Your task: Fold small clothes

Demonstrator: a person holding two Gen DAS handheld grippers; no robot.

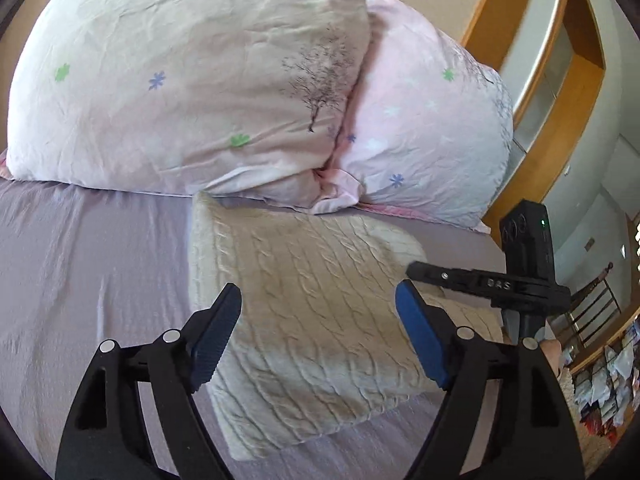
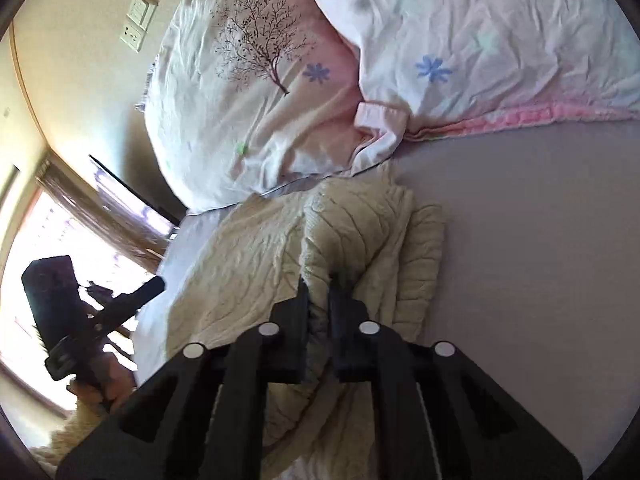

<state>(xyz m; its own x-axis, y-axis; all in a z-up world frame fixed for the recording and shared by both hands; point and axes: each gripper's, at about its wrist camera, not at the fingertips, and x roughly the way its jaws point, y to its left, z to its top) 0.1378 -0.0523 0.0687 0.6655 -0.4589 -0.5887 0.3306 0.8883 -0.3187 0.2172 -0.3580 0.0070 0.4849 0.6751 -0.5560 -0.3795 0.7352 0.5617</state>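
Note:
A cream cable-knit sweater (image 1: pixel 304 304) lies folded on the lilac bed sheet (image 1: pixel 92 272), just below the pillows. My left gripper (image 1: pixel 318 300) is open and empty, hovering above the sweater with its blue pads apart. My right gripper (image 2: pixel 319 280) is shut on a bunched fold of the sweater (image 2: pixel 352 232) and holds it lifted off the sheet (image 2: pixel 540 240). The right gripper also shows in the left wrist view (image 1: pixel 480 280) at the sweater's right edge. The left gripper shows in the right wrist view (image 2: pixel 120 304) at the left.
Two floral pillows (image 1: pixel 192 80) (image 1: pixel 432 128) lean at the head of the bed, right behind the sweater. A wooden shelf unit (image 1: pixel 560 80) stands to the right of the bed. A bright window (image 2: pixel 60 240) and wall sockets (image 2: pixel 138 20) are on the far side.

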